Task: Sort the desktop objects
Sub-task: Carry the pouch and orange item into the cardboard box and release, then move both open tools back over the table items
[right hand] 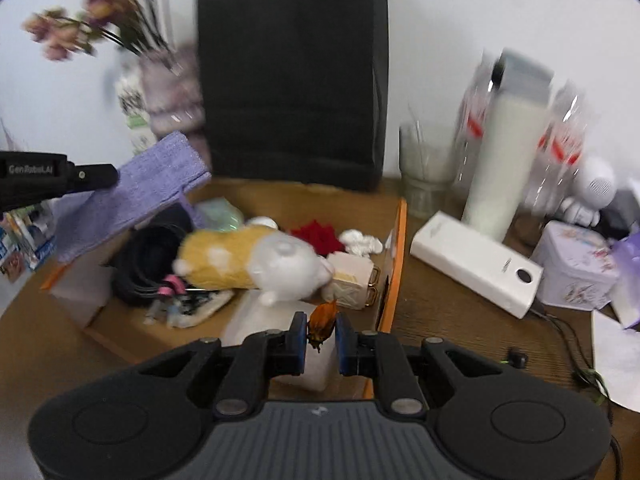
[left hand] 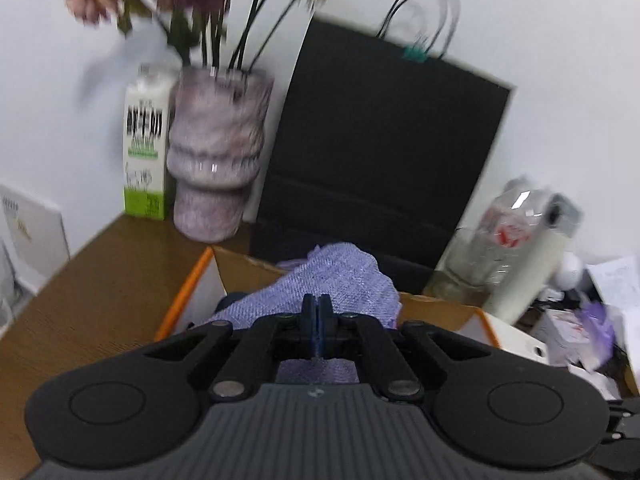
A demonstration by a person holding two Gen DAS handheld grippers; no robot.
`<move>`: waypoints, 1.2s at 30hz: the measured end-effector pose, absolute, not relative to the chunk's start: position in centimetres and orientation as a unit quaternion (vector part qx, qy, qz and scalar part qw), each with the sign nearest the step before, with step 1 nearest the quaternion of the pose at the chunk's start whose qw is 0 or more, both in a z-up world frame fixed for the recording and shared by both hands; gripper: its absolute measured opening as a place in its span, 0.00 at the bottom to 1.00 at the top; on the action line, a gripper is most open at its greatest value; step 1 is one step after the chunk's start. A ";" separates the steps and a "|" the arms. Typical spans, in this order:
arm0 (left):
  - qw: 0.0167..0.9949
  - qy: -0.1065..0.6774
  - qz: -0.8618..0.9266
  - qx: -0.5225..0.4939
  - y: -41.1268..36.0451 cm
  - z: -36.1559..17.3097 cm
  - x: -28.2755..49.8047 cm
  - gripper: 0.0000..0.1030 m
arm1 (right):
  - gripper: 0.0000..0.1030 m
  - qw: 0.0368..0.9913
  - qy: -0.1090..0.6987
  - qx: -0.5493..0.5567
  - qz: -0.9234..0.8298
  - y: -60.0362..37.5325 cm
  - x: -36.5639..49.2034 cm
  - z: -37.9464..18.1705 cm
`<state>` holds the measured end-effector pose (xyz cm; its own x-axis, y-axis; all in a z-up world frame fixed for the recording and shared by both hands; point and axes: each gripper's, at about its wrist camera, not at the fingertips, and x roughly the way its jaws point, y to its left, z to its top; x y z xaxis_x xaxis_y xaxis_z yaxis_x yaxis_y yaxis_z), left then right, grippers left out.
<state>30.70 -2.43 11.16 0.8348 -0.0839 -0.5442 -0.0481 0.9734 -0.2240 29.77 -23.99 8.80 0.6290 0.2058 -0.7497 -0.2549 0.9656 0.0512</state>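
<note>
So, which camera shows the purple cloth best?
The right wrist view: there the purple cloth appears almost whole, held by the left gripper over the cardboard box. The left wrist view shows only a bunched part of the cloth behind its own closed gripper.

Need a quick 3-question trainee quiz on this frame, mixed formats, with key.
1. True or false: the left tool is shut on the purple cloth.
2. What does the right tool hold? A) a white power bank B) a small orange leaf-like item C) a red flower
3. Fill in: the yellow and white plush toy lies inside the ____.

Key
1. True: the pads are pressed together on the cloth, which is lifted over the cardboard box.
2. B: the small orange item sits between the pads; the white power bank lies on the desk outside the box.
3. cardboard box
</note>
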 end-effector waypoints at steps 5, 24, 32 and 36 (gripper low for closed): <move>0.917 0.378 -0.029 -0.121 -3.9 7.6 34.3 0.19 | 0.25 0.885 0.452 -0.021 0.106 -23.7 33.3 7.3; 0.937 0.344 -0.040 0.045 -3.5 12.3 29.0 1.00 | 0.78 0.919 0.380 0.041 0.099 -20.9 30.1 11.3; 0.948 0.314 -0.046 0.026 -1.9 10.5 18.0 1.00 | 0.87 0.951 0.293 0.049 0.087 -22.3 17.7 9.6; 0.965 0.260 -0.037 0.010 -1.2 8.1 10.2 1.00 | 0.88 0.948 0.304 0.043 0.089 -22.5 11.6 6.3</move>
